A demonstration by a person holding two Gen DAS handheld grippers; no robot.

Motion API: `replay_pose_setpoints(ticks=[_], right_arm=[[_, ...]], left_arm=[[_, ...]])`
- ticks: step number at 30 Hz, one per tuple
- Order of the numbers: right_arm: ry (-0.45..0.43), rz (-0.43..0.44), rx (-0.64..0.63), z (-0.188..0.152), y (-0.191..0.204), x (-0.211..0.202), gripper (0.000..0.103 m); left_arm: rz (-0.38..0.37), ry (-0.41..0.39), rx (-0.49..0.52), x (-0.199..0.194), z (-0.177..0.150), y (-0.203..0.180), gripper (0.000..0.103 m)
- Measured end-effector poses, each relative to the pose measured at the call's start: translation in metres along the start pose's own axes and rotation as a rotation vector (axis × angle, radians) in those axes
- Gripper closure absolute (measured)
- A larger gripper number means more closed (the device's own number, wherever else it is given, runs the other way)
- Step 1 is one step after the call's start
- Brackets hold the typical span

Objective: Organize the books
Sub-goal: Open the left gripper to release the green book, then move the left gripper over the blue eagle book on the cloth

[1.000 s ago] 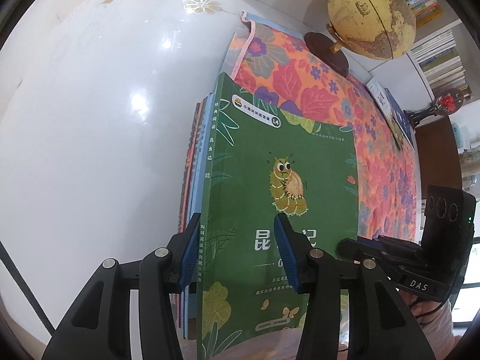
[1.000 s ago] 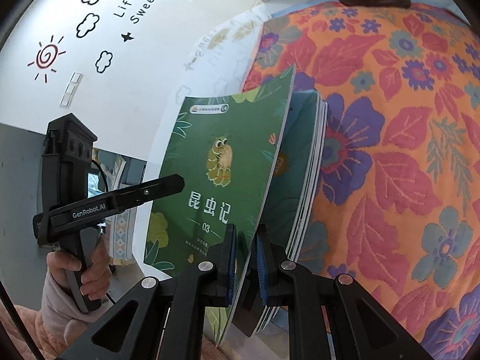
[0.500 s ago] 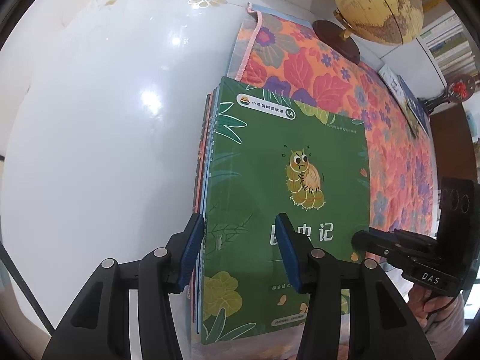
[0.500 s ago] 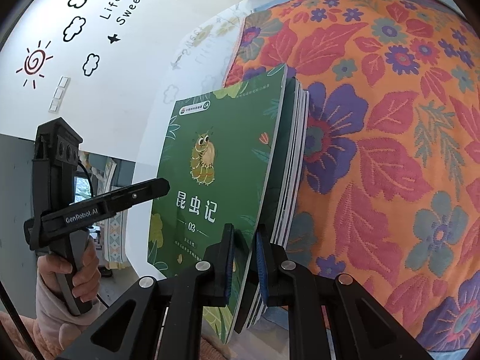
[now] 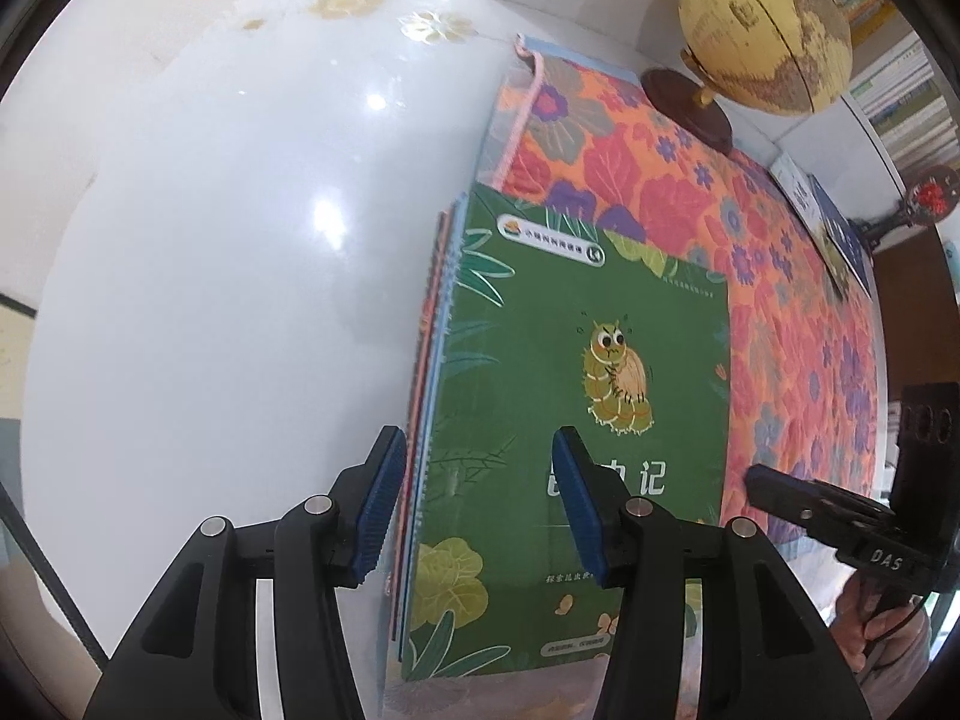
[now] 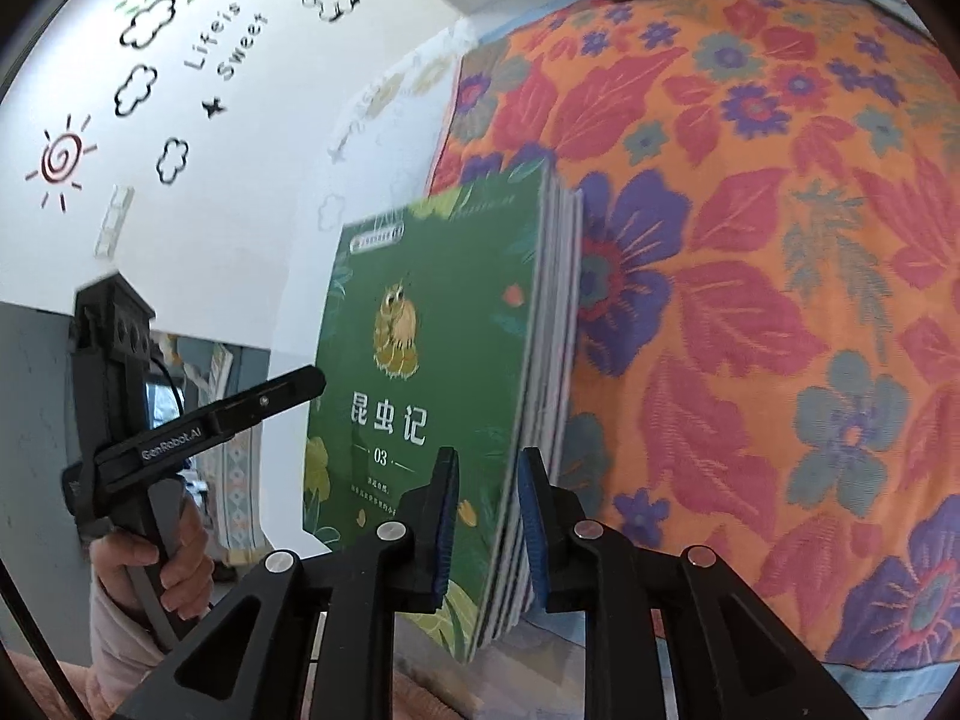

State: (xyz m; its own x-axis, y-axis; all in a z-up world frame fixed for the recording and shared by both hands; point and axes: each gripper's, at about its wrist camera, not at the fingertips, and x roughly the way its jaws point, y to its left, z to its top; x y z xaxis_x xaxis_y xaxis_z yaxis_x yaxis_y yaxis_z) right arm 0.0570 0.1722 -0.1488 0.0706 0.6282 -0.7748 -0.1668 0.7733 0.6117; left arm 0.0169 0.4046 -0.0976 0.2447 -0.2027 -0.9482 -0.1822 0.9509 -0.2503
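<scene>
A stack of thin books with a green caterpillar book (image 5: 576, 396) on top lies partly on the white table (image 5: 210, 276) and partly on the floral cloth (image 5: 780, 300). My left gripper (image 5: 477, 504) is open, its fingers astride the stack's spine edge near the front. In the right wrist view my right gripper (image 6: 485, 531) is shut on the stack (image 6: 444, 372) at its near corner, pads on the green cover and the underside. Each gripper shows in the other's view, the right gripper (image 5: 852, 516) and the left gripper (image 6: 198, 426).
A yellow globe (image 5: 765, 30) on a dark base stands at the cloth's far end. More books (image 5: 828, 228) lie at the cloth's far right. Bookshelves (image 5: 900, 102) stand behind. The wall with stickers (image 6: 180, 60) is on the left in the right wrist view.
The tilted green book has come down flat onto the stack. My right gripper now grips the whole stack. The left gripper has pulled back slightly.
</scene>
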Motion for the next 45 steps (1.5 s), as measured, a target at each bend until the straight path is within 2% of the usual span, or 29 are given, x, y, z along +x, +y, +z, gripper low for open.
replay_pose_setpoints(ticks=[4,9,15,19,23,26,32,34,36,40,45], right_arm=[[-0.041,-0.029,0.005,-0.004,-0.010,-0.023,0.081],[-0.092,-0.085,0.034,-0.014,-0.035,-0.054,0.079],[-0.146,-0.152,0.047,-0.021,-0.069,-0.099,0.073],[-0.191,-0.196,0.048,-0.021,-0.095,-0.134,0.064],[-0.224,-0.251,0.008,-0.013,-0.117,-0.165,0.063],[-0.234,-0.249,0.003,-0.003,-0.142,-0.185,0.063],[-0.242,-0.250,-0.022,0.036,-0.200,-0.231,0.063],[-0.254,-0.247,-0.035,0.058,-0.221,-0.254,0.063],[-0.281,-0.232,-0.042,0.083,-0.245,-0.285,0.063],[-0.340,-0.294,-0.033,0.126,-0.295,-0.334,0.062],[-0.383,-0.359,0.036,0.165,-0.366,-0.356,0.062]], left_arm=[[-0.001,-0.036,-0.009,-0.011,-0.001,-0.011,0.055],[-0.008,-0.059,0.010,-0.016,-0.002,-0.043,0.055],[-0.025,-0.062,0.082,-0.011,-0.007,-0.107,0.055],[-0.044,-0.058,0.125,0.000,-0.007,-0.155,0.055],[-0.065,-0.042,0.139,0.016,-0.004,-0.204,0.053],[-0.084,-0.030,0.128,0.030,0.000,-0.236,0.053],[-0.107,-0.019,0.112,0.064,0.017,-0.305,0.053],[-0.113,-0.031,0.103,0.073,0.028,-0.330,0.053],[-0.151,-0.048,0.092,0.080,0.042,-0.356,0.053],[-0.203,-0.083,0.123,0.097,0.073,-0.413,0.053],[-0.239,-0.130,0.196,0.135,0.115,-0.479,0.053]])
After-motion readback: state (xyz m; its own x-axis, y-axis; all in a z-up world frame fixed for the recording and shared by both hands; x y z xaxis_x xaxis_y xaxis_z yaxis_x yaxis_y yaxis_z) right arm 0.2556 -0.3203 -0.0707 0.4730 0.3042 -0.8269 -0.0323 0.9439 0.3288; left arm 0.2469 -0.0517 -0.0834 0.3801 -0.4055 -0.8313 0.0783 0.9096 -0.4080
